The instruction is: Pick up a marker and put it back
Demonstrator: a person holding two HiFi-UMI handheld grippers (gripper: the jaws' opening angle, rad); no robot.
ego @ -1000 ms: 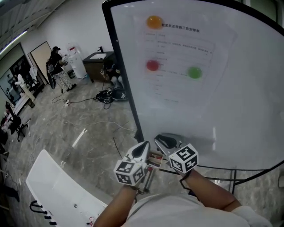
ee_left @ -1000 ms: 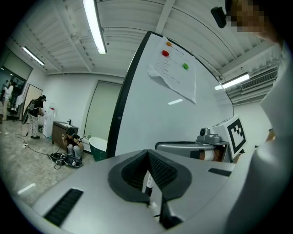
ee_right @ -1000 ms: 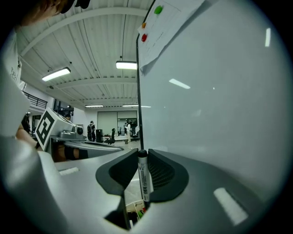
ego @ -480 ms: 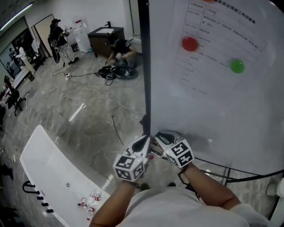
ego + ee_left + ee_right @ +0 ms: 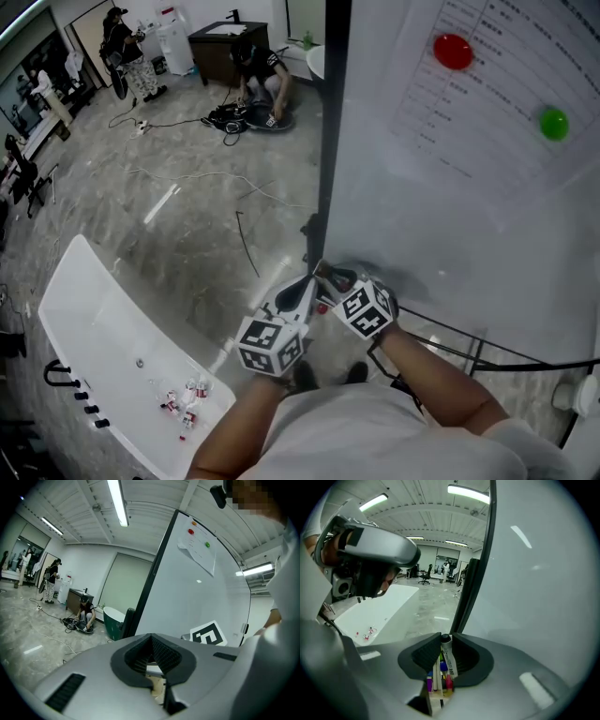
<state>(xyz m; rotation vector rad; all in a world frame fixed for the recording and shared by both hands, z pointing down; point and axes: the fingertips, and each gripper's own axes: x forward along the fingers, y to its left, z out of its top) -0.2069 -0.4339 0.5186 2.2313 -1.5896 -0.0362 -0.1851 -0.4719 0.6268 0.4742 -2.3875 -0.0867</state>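
Observation:
In the right gripper view, a white marker with a black cap (image 5: 446, 654) stands upright, and my right gripper (image 5: 444, 649) is shut on it. Below it, several coloured markers sit in a small wooden holder (image 5: 435, 696). In the head view both grippers meet tip to tip at the whiteboard's lower left corner: the left gripper (image 5: 302, 289) and the right gripper (image 5: 325, 275), with a bit of red (image 5: 322, 307) between them. In the left gripper view, the left gripper (image 5: 153, 665) is shut, with a white and wooden edge of the holder (image 5: 157, 685) in its narrow gap.
The whiteboard (image 5: 469, 206) with its black frame post (image 5: 328, 141) stands just ahead, with a printed sheet and red (image 5: 453, 51) and green (image 5: 553, 123) magnets. A white bench (image 5: 103, 323) lies at the lower left. Cables and a crouching person (image 5: 258, 70) are on the floor farther off.
The head view has swung right and down, so the board's left post now stands over the grippers. Both grippers stay close together at the holder, drawn slightly closer.

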